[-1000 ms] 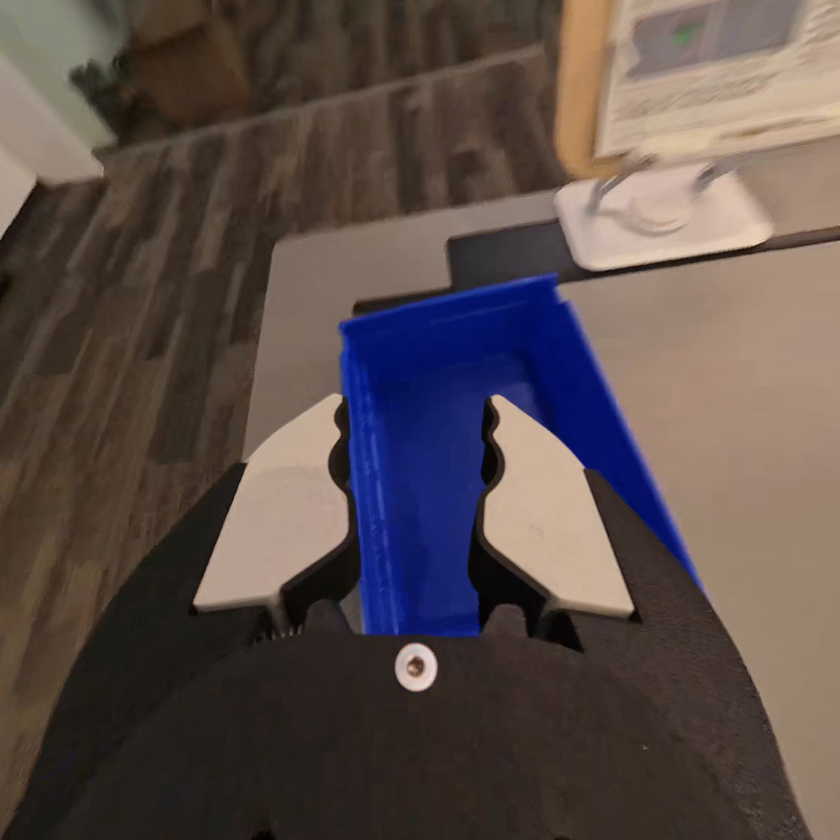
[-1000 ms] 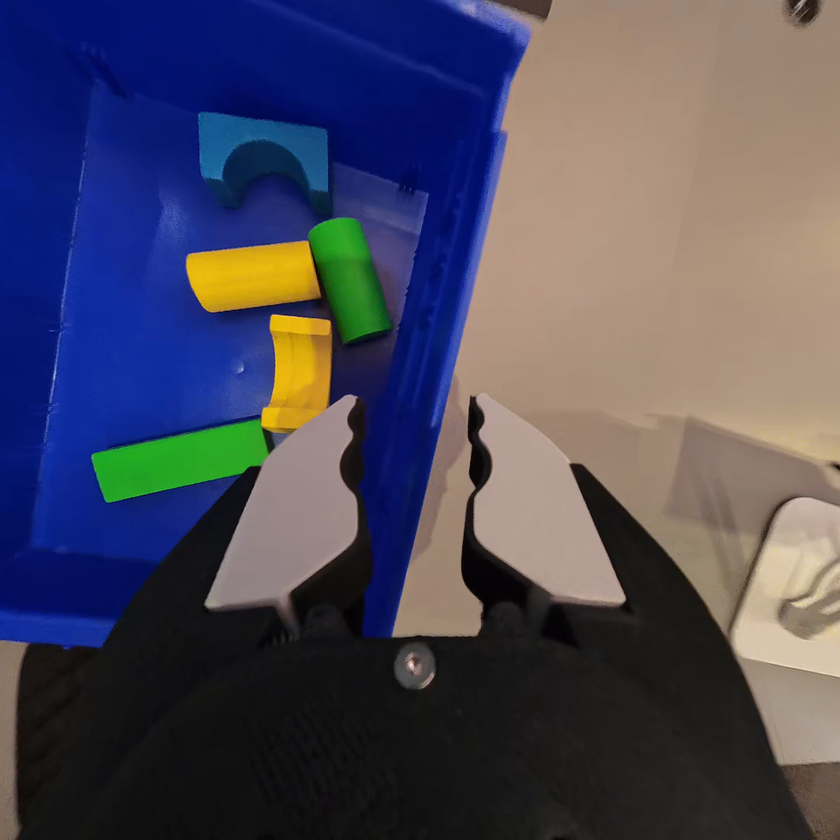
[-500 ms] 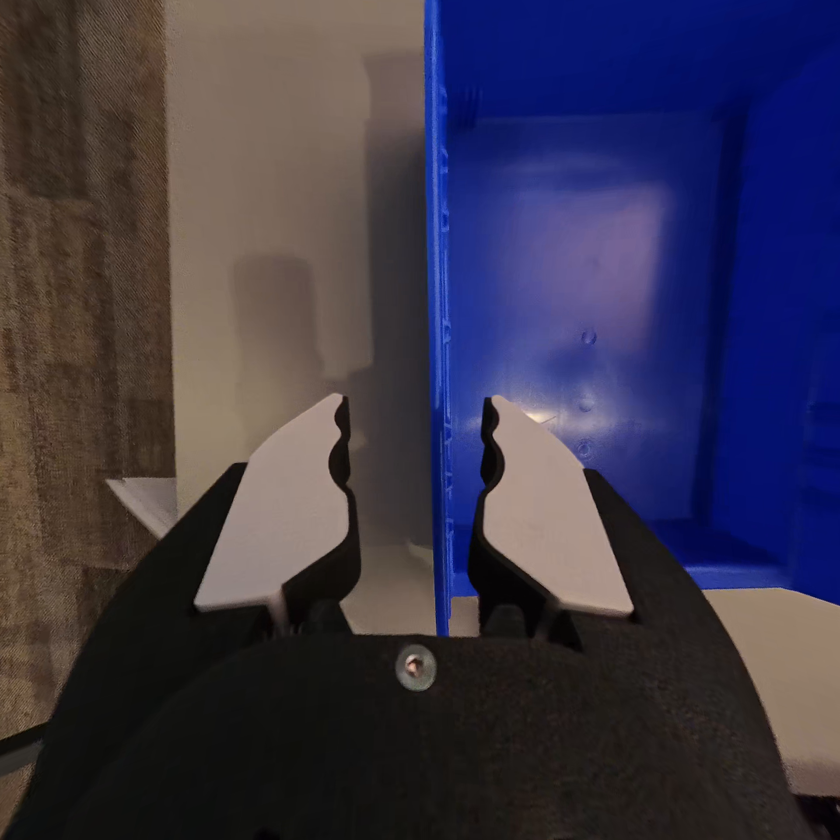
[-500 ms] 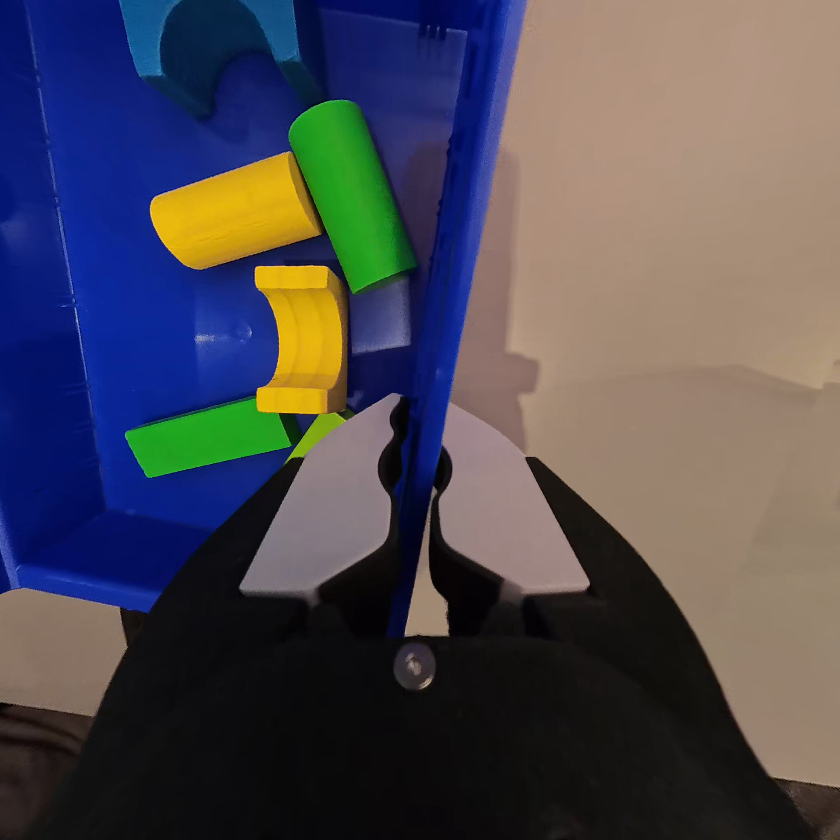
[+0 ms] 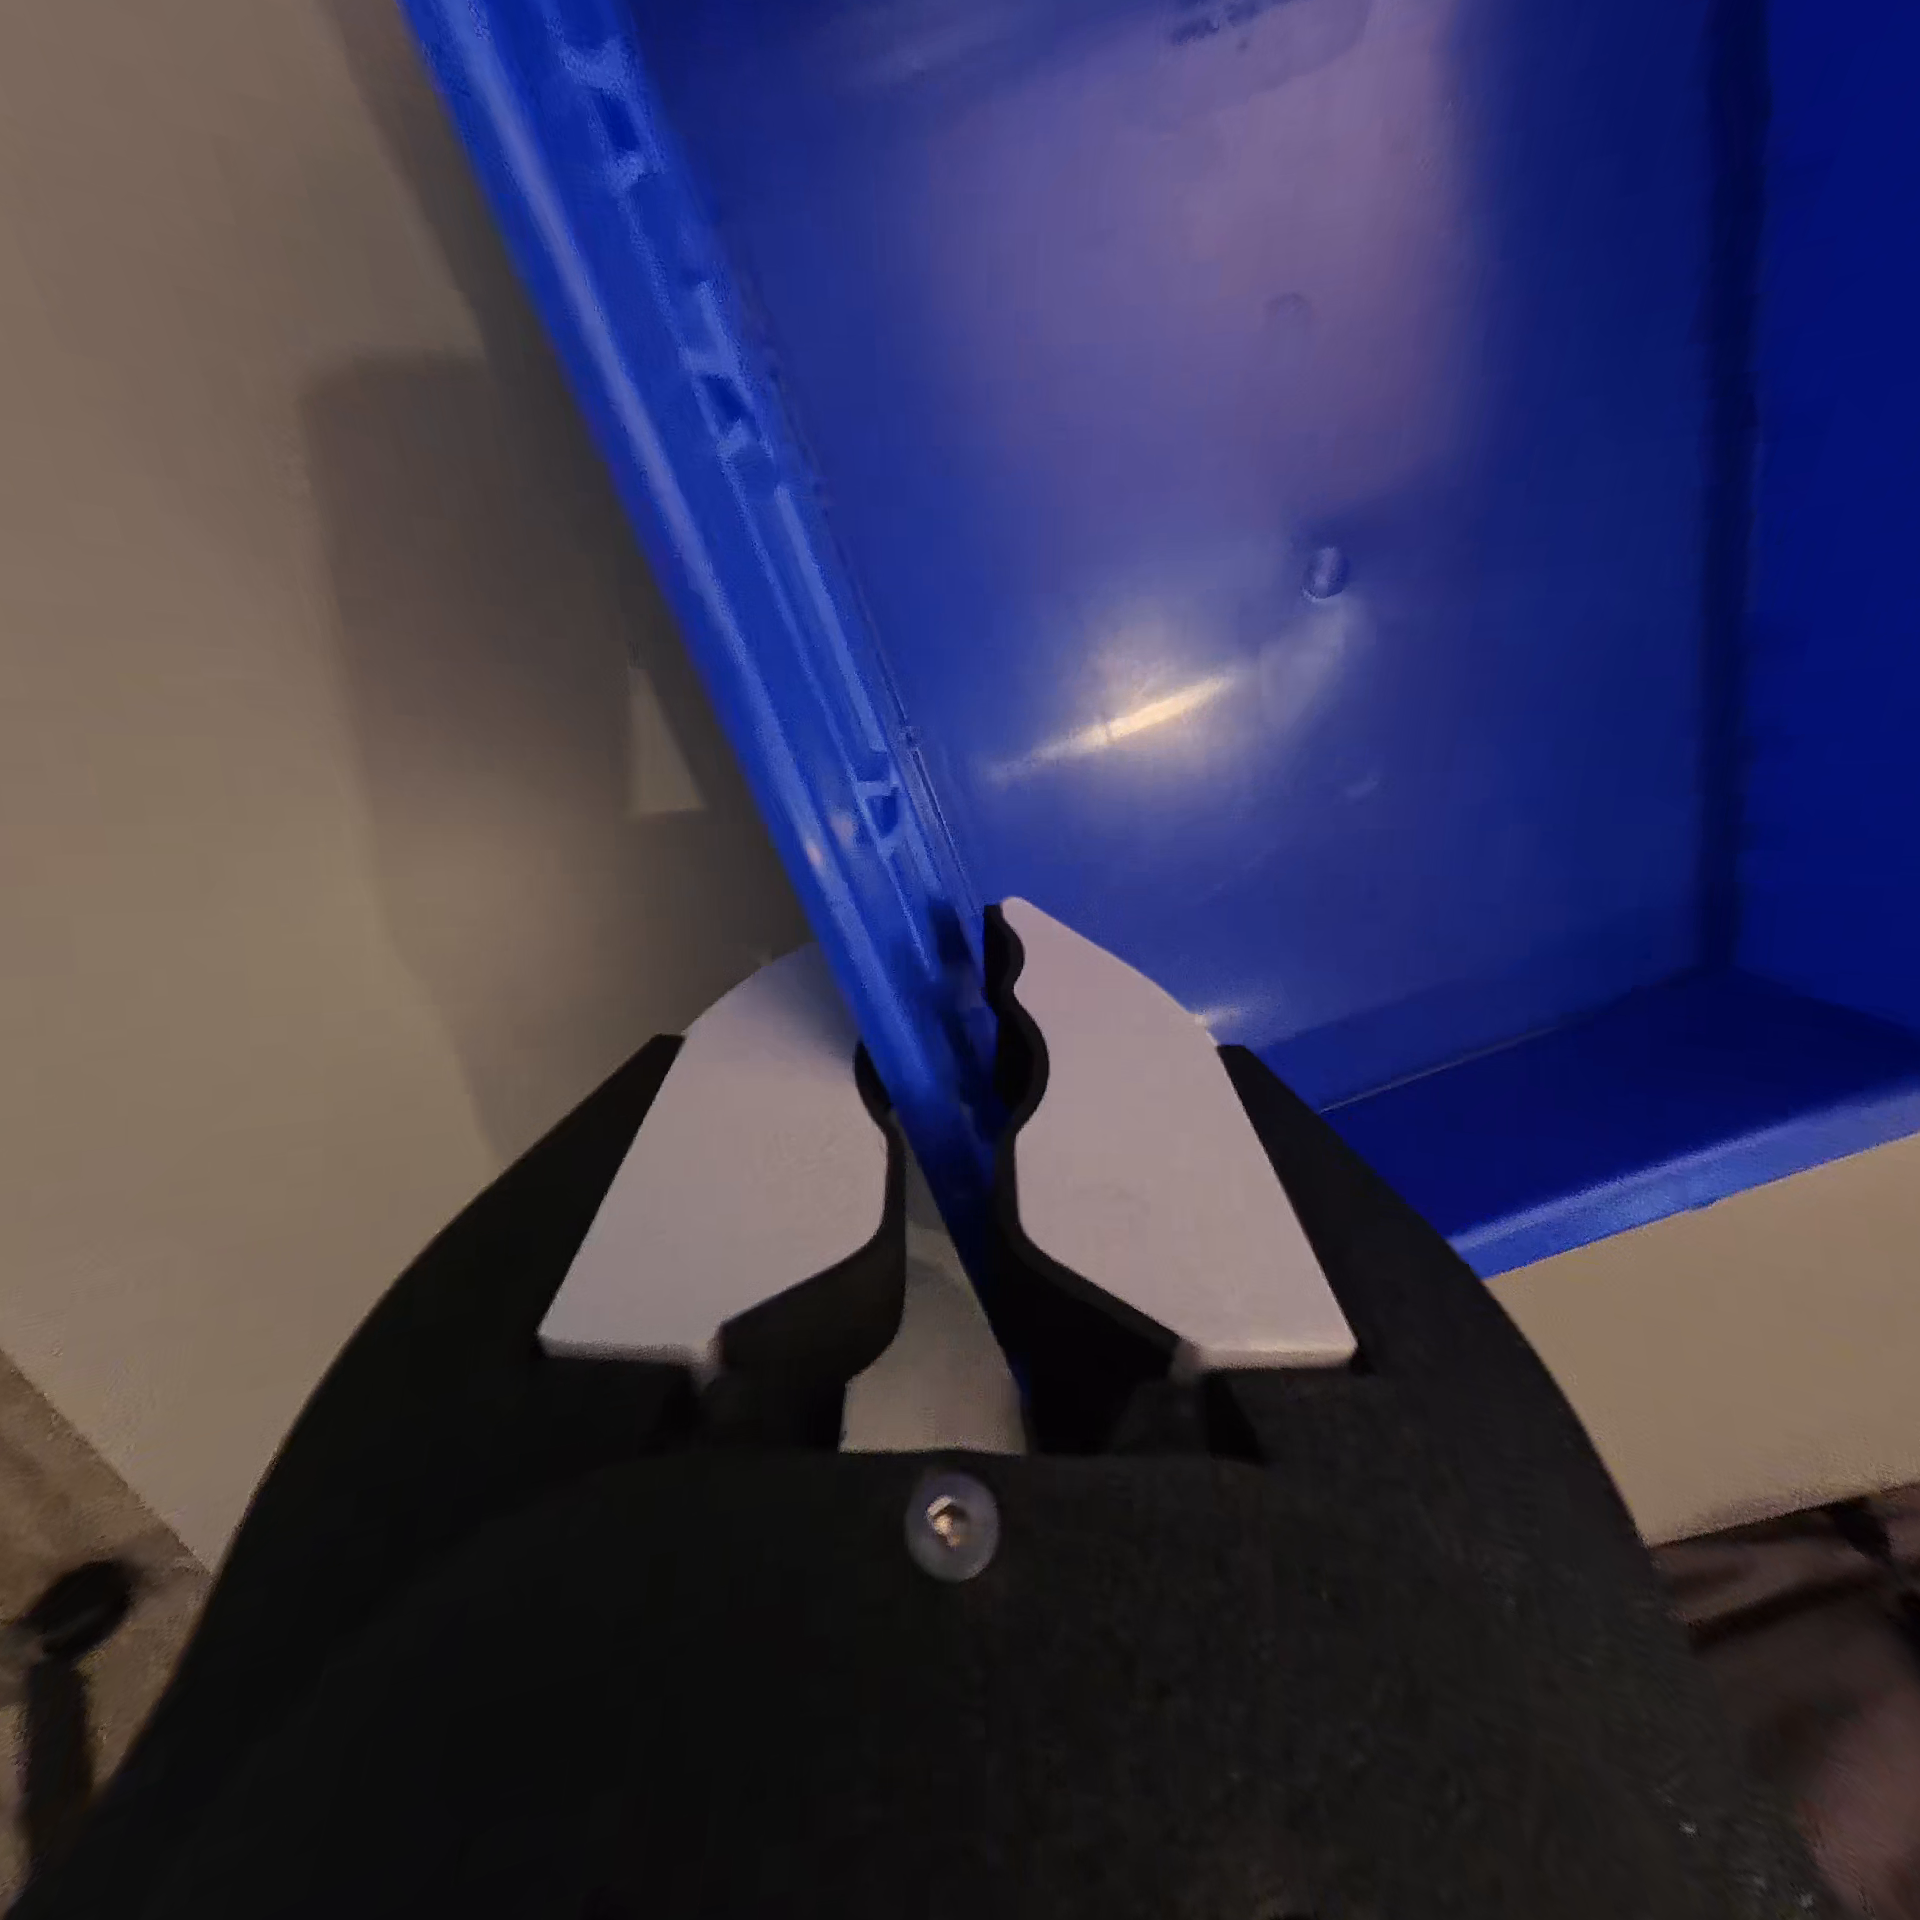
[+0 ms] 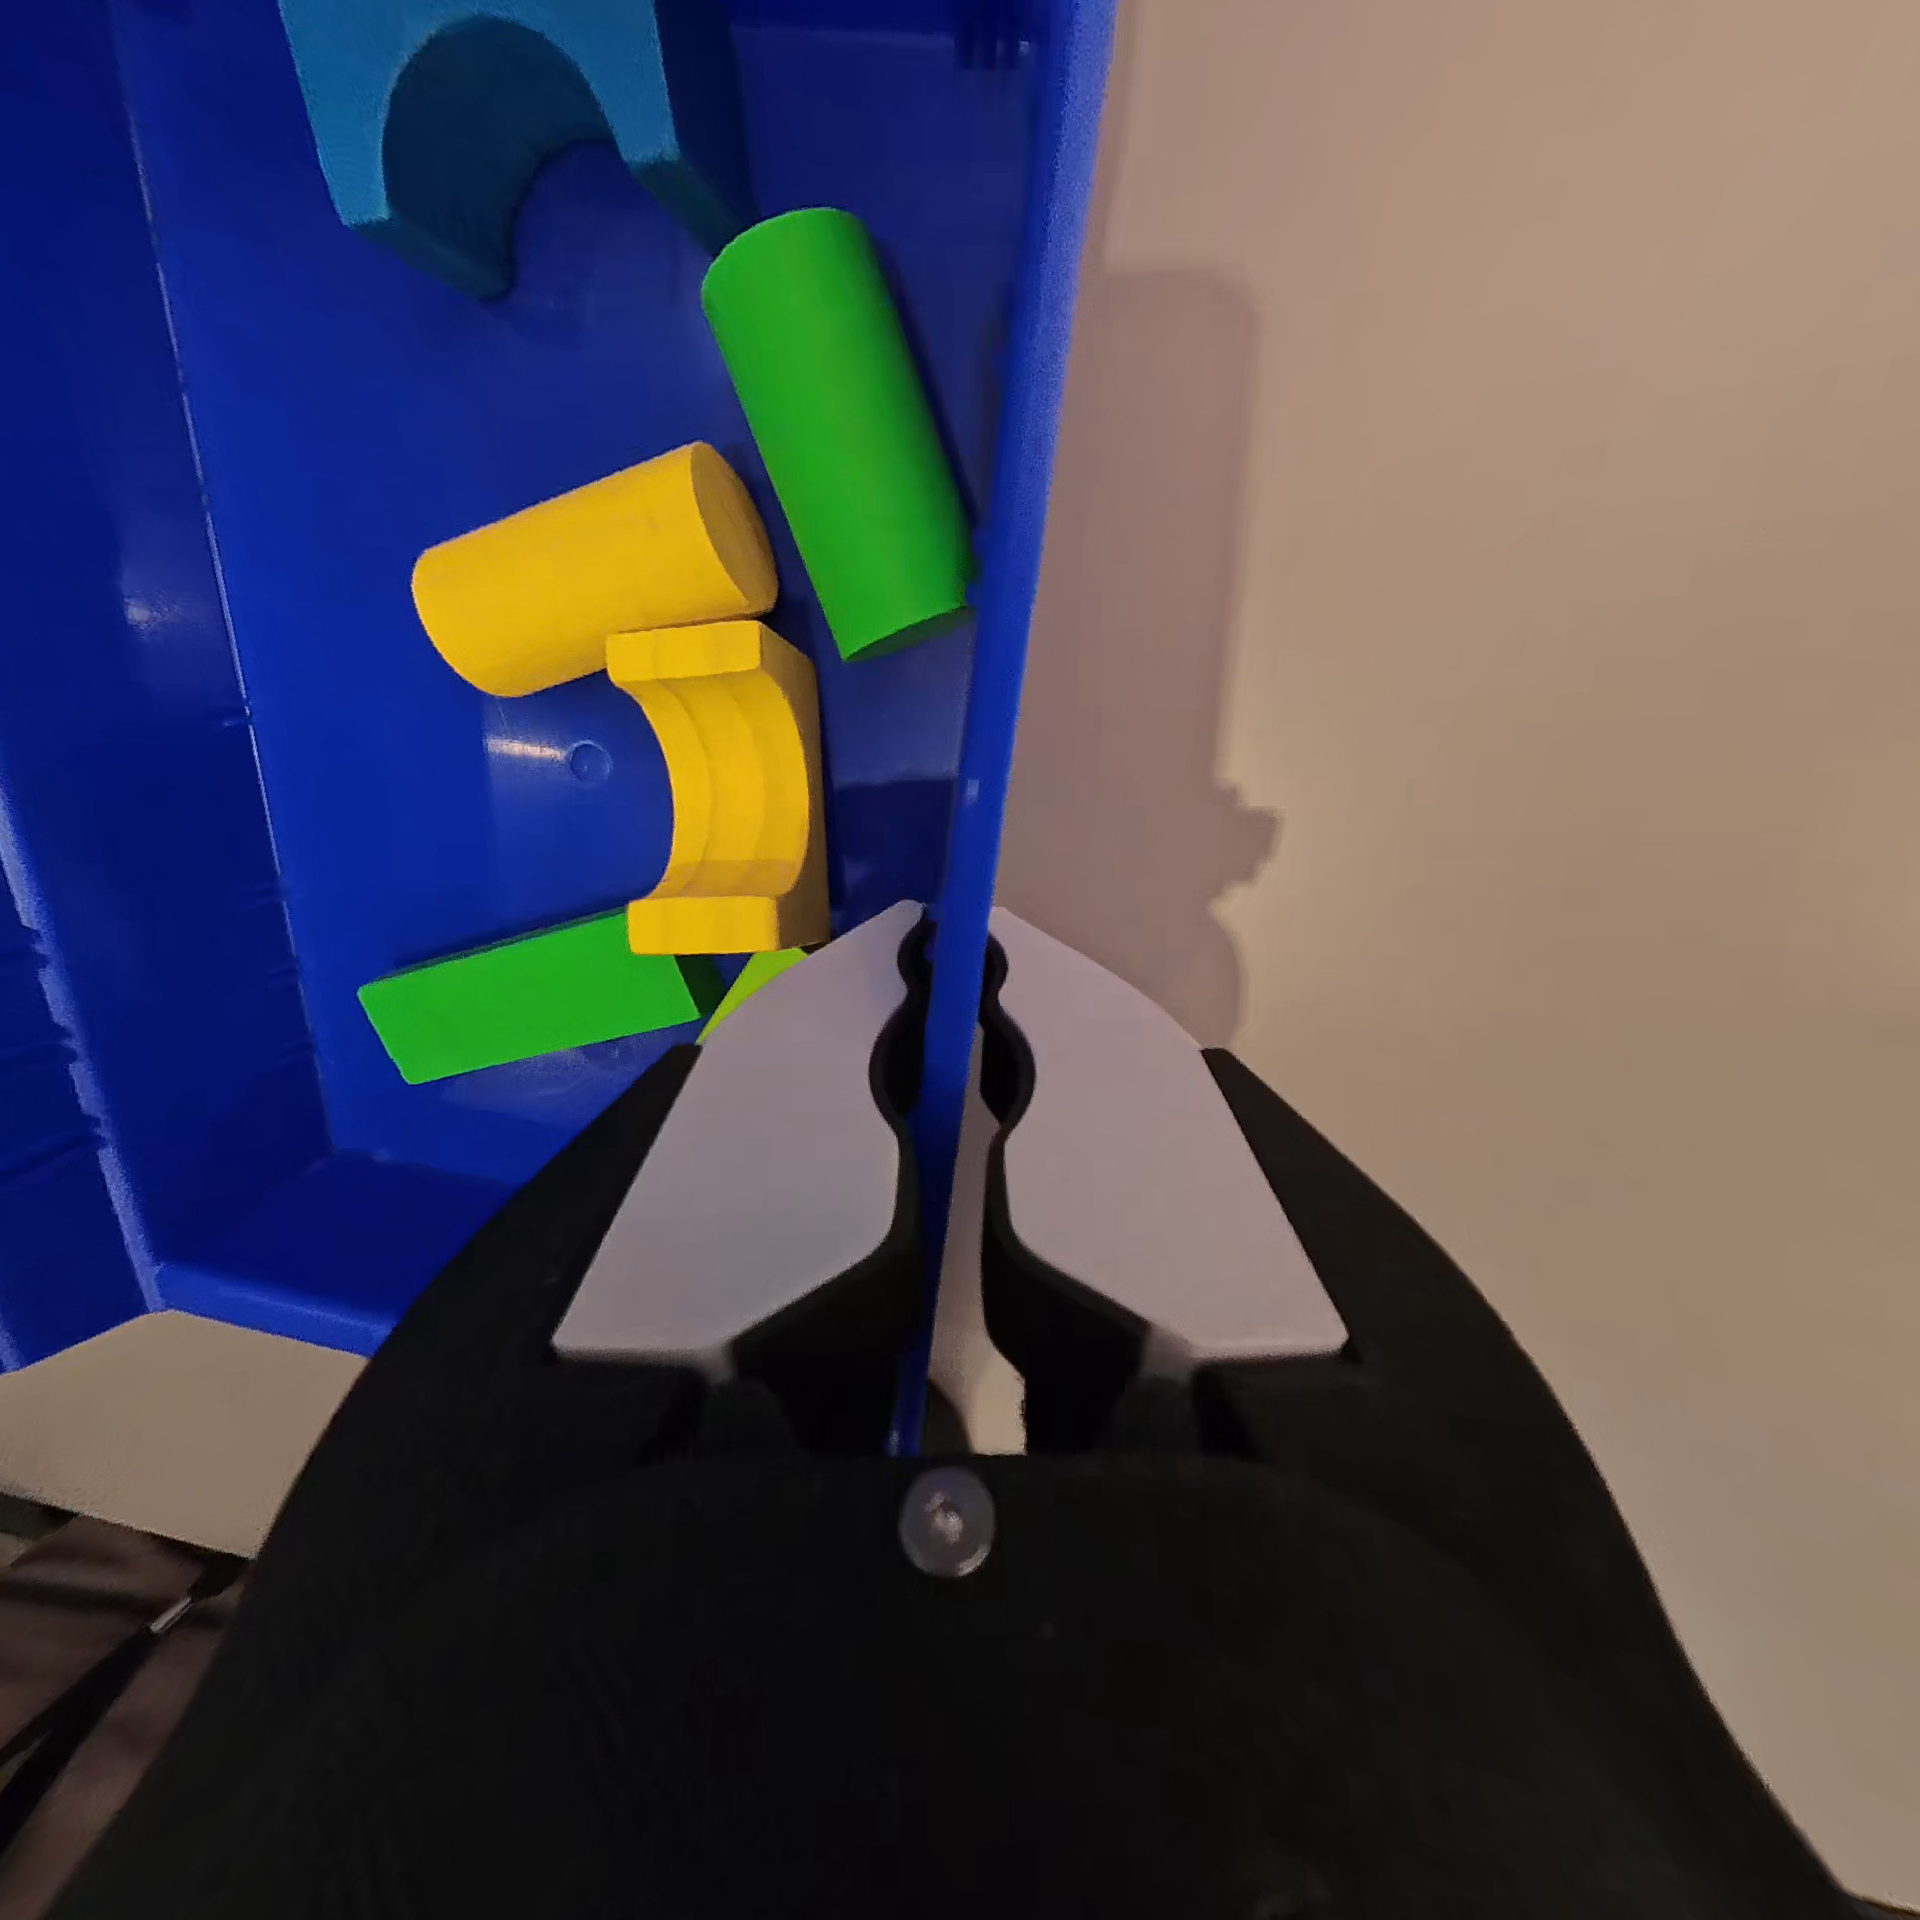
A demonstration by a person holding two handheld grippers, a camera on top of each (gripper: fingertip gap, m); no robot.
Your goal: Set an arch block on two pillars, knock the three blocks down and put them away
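Note:
A blue plastic bin (image 6: pixel 208 623) lies under my right gripper (image 6: pixel 951 951), which is shut on the bin's right wall. Inside lie a yellow arch block (image 6: pixel 738 790), a yellow cylinder (image 6: pixel 582 571), a green cylinder (image 6: pixel 842 436), a flat green block (image 6: pixel 520 997), a teal arch block (image 6: pixel 488 125), and a light green piece partly hidden behind my left finger. My left gripper (image 5: pixel 951 987) is shut on the bin's left wall (image 5: pixel 727 468). The bin floor (image 5: pixel 1299 520) in the left wrist view is bare.
The bin rests on a light beige table (image 6: pixel 1507 623), also seen left of the bin in the left wrist view (image 5: pixel 260 727). The table's near edge (image 5: pixel 1714 1455) runs close below the bin. Dark floor shows at the lower left (image 5: pixel 62 1507). There is about 70 cm between the tips of the two grippers.
My left gripper has closed on the bin's left wall, which now slants across the view. My right gripper stays clamped on the right wall, and the blocks appear nearer and slightly shifted.

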